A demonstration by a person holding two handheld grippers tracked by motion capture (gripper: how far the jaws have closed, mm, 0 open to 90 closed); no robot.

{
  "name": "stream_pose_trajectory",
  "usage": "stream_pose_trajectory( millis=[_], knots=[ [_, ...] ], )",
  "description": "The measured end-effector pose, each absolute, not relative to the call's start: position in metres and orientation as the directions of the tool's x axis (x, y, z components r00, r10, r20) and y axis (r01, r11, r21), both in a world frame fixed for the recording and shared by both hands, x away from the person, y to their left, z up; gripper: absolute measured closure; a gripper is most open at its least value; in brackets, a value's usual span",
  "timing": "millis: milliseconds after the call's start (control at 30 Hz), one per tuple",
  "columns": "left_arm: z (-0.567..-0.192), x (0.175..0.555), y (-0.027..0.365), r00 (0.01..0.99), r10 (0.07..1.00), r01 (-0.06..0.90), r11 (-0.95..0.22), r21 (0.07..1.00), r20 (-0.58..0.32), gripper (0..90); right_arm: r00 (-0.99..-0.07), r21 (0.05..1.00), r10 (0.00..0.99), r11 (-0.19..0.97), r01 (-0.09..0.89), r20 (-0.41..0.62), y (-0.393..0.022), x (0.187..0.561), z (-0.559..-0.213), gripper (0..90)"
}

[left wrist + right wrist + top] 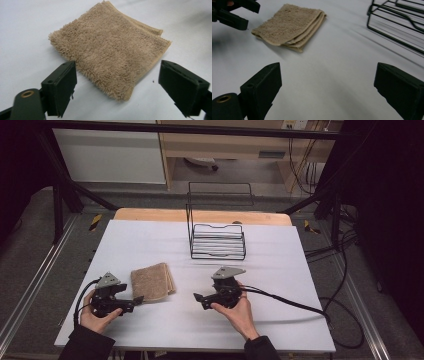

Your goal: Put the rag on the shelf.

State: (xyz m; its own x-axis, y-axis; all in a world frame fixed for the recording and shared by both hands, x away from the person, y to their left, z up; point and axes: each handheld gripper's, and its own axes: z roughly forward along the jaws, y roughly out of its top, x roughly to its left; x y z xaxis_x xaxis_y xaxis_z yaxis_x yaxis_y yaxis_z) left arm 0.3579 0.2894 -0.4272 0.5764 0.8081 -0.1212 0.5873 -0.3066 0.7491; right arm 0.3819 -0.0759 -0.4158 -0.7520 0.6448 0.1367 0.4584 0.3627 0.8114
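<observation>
A folded tan towel (152,282) lies flat on the white table (280,270), left of centre. My left gripper (136,301) sits at the towel's near right corner, pointing right. In the left gripper view its jaws (118,67) stand wide open, with the towel (110,55) and its near corner between them and clear of both pads. My right gripper (199,299) rests mid-table and points left toward the towel. Its jaws (327,77) are open over bare tabletop, with the towel (289,25) farther off and the left gripper (234,12) beside it.
A black wire basket (218,241) stands at the back centre of the table, and its edge reaches into the right gripper view (397,22). Cables trail from both grippers, the right one running off the table's right side. A wooden strip borders the far edge.
</observation>
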Motion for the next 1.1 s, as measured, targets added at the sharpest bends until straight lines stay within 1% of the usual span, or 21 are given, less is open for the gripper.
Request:
stream_pose_trajectory(
  millis=[100, 233, 267, 367, 400, 433, 467, 500, 533, 567, 600, 633, 667, 700, 733, 767, 800, 833, 967, 1000, 1100],
  knots=[
    [-0.429, 0.359, 0.292, 0.567, 0.816, 0.591, -0.306, 0.746, -0.114, 12.6, -0.755, 0.808, 0.638, 0.36, 0.467, 0.152, -0.063, 0.385, -0.416, 10.6],
    [-0.43, 0.36, 0.297, 0.558, 0.821, 0.597, -0.293, 0.747, -0.123, 12.6, -0.767, 0.803, 0.62, 0.364, 0.471, 0.168, -0.043, 0.389, -0.42, 16.7],
    [-0.43, 0.36, 0.299, 0.554, 0.823, 0.595, -0.284, 0.752, -0.128, 12.3, -0.771, 0.801, 0.614, 0.372, 0.469, 0.167, -0.033, 0.391, -0.423, 20.6],
    [-0.43, 0.36, 0.299, 0.559, 0.819, 0.589, -0.283, 0.757, -0.128, 12.2, -0.775, 0.798, 0.606, 0.373, 0.474, 0.178, -0.025, 0.392, -0.425, 24.0],
    [-0.43, 0.359, 0.299, 0.559, 0.819, 0.586, -0.282, 0.76, -0.127, 12.5, -0.781, 0.793, 0.598, 0.38, 0.476, 0.182, -0.015, 0.392, -0.428, 28.9],
    [-0.43, 0.359, 0.299, 0.559, 0.819, 0.586, -0.282, 0.76, -0.127, 12.4, -0.781, 0.793, 0.598, 0.38, 0.476, 0.182, -0.015, 0.392, -0.428, 28.9],
    [-0.43, 0.36, 0.299, 0.559, 0.82, 0.587, -0.285, 0.758, -0.125, 12.5, -0.785, 0.791, 0.593, 0.39, 0.472, 0.176, -0.007, 0.392, -0.429, 34.7],
    [-0.43, 0.36, 0.299, 0.559, 0.82, 0.587, -0.285, 0.758, -0.125, 12.6, -0.785, 0.791, 0.593, 0.39, 0.472, 0.176, -0.007, 0.392, -0.429, 34.7],
    [-0.431, 0.36, 0.299, 0.559, 0.82, 0.587, -0.286, 0.757, -0.123, 12.6, -0.785, 0.79, 0.592, 0.387, 0.476, 0.183, 0.0, 0.392, -0.43, 40.5],
    [-0.431, 0.36, 0.299, 0.559, 0.82, 0.587, -0.286, 0.757, -0.123, 12.7, -0.785, 0.79, 0.592, 0.387, 0.476, 0.183, 0.0, 0.392, -0.43, 40.5],
    [-0.431, 0.36, 0.299, 0.557, 0.821, 0.589, -0.283, 0.757, -0.126, 12.8, -0.785, 0.783, 0.589, 0.39, 0.485, 0.192, 0.008, 0.392, -0.432, 46.6],
    [-0.431, 0.36, 0.299, 0.558, 0.821, 0.587, -0.286, 0.757, -0.123, 12.8, -0.785, 0.783, 0.589, 0.39, 0.485, 0.192, 0.008, 0.392, -0.432, 46.6],
    [-0.43, 0.36, 0.299, 0.555, 0.823, 0.587, -0.284, 0.758, -0.122, 13.2, -0.783, 0.772, 0.587, 0.394, 0.498, 0.205, 0.015, 0.392, -0.436, 51.4],
    [-0.43, 0.36, 0.299, 0.555, 0.823, 0.587, -0.284, 0.758, -0.122, 13.4, -0.783, 0.772, 0.587, 0.394, 0.498, 0.205, 0.015, 0.392, -0.436, 51.4],
    [-0.43, 0.36, 0.3, 0.552, 0.825, 0.587, -0.279, 0.76, -0.124, 13.7, -0.782, 0.767, 0.587, 0.397, 0.504, 0.21, 0.02, 0.393, -0.438, 55.6],
    [-0.43, 0.36, 0.3, 0.552, 0.825, 0.587, -0.279, 0.76, -0.124, 13.9, -0.782, 0.767, 0.587, 0.397, 0.504, 0.21, 0.02, 0.393, -0.438, 55.6],
    [-0.43, 0.36, 0.301, 0.551, 0.825, 0.586, -0.279, 0.761, -0.121, 13.9, -0.773, 0.757, 0.584, 0.381, 0.53, 0.248, 0.023, 0.394, -0.441, 60.5],
    [-0.43, 0.36, 0.301, 0.551, 0.825, 0.586, -0.279, 0.761, -0.121, 14.0, -0.773, 0.757, 0.584, 0.381, 0.53, 0.248, 0.023, 0.394, -0.441, 60.5],
    [-0.43, 0.36, 0.301, 0.55, 0.826, 0.584, -0.279, 0.762, -0.119, 14.5, -0.767, 0.744, 0.584, 0.382, 0.548, 0.265, 0.025, 0.396, -0.443, 68.4],
    [-0.43, 0.359, 0.3, 0.55, 0.827, 0.585, -0.278, 0.762, -0.12, 14.5, -0.761, 0.739, 0.584, 0.373, 0.561, 0.284, 0.026, 0.397, -0.443, 73.1],
    [-0.43, 0.359, 0.3, 0.55, 0.827, 0.584, -0.278, 0.763, -0.12, 14.7, -0.757, 0.737, 0.578, 0.36, 0.572, 0.305, 0.026, 0.398, -0.444, 76.5]
  ],
)
